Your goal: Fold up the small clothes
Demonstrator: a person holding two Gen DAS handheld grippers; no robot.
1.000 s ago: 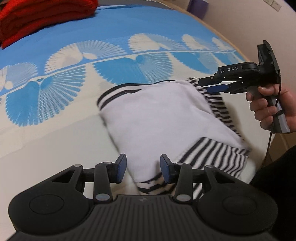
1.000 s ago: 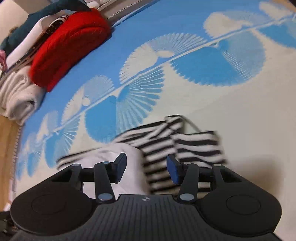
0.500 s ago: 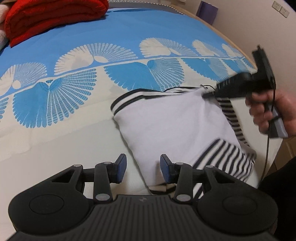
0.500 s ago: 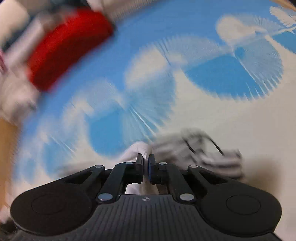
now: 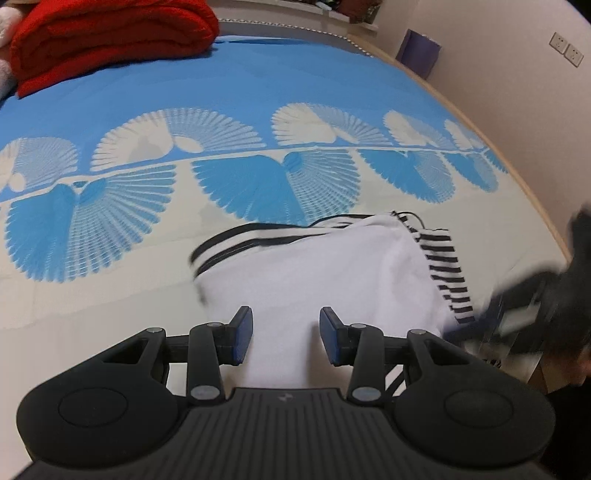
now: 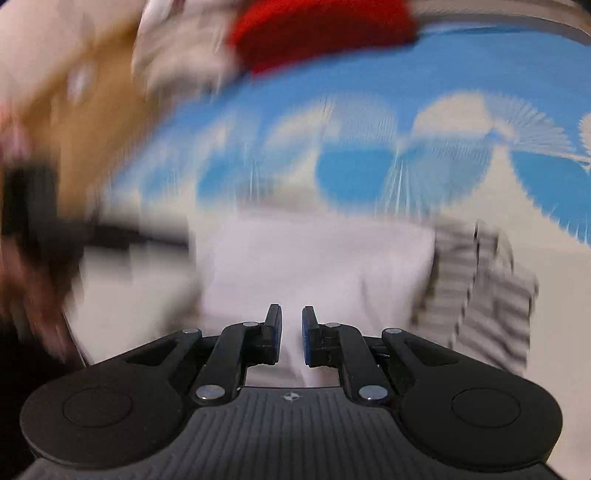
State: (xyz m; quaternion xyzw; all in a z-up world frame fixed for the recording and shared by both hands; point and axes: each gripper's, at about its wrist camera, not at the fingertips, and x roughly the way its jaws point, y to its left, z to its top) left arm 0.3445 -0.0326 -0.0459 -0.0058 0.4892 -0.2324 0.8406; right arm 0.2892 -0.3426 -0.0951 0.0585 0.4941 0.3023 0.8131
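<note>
My right gripper [image 6: 291, 334], which pinched the white fold a moment ago, is easing its jaws slightly apart with nothing visibly clamped, leaving the small garment [image 5: 325, 273] folded on the bedspread [image 5: 258, 85] while my left gripper [image 5: 286, 334] is hovering open over its near edge.

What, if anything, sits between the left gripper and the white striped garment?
Nothing visible. The left gripper hangs open directly over the garment, white cloth showing between its fingers; the red blanket lies far off.
</note>
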